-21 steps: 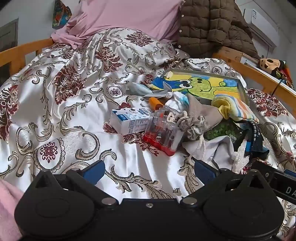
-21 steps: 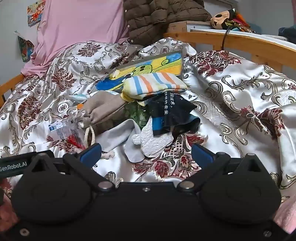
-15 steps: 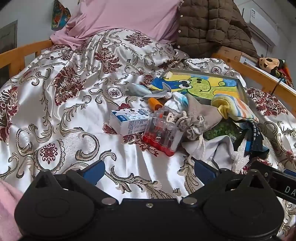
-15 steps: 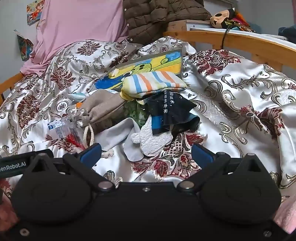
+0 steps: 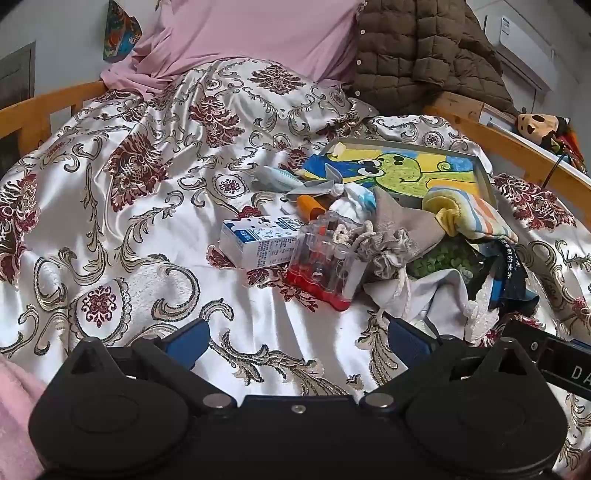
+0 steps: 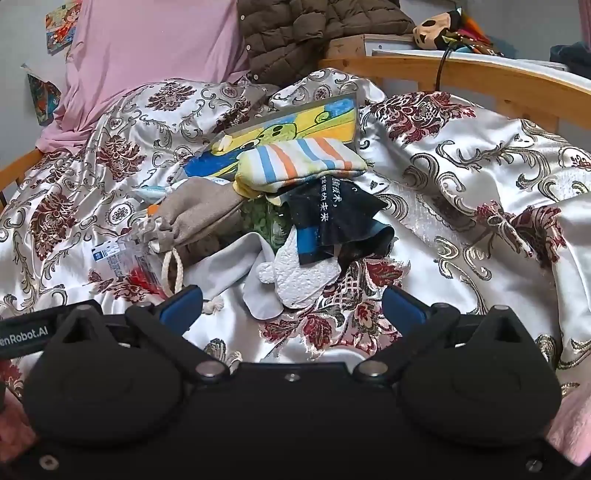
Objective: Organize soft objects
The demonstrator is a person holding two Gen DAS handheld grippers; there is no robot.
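A pile of soft things lies mid-bed: a striped towel, a beige drawstring bag, a black cloth with white lettering, a grey cloth and a white textured cloth. My left gripper is open and empty, low over the bedspread in front of the pile. My right gripper is open and empty, just short of the grey and white cloths.
Hard items mix with the pile: a white and blue carton, a clear plastic case with red base, an orange tube, a framed frog picture. A pink pillow, brown jacket and wooden rails border the bed.
Both grippers have moved slightly forward toward the pile. Nothing has been taken hold of.
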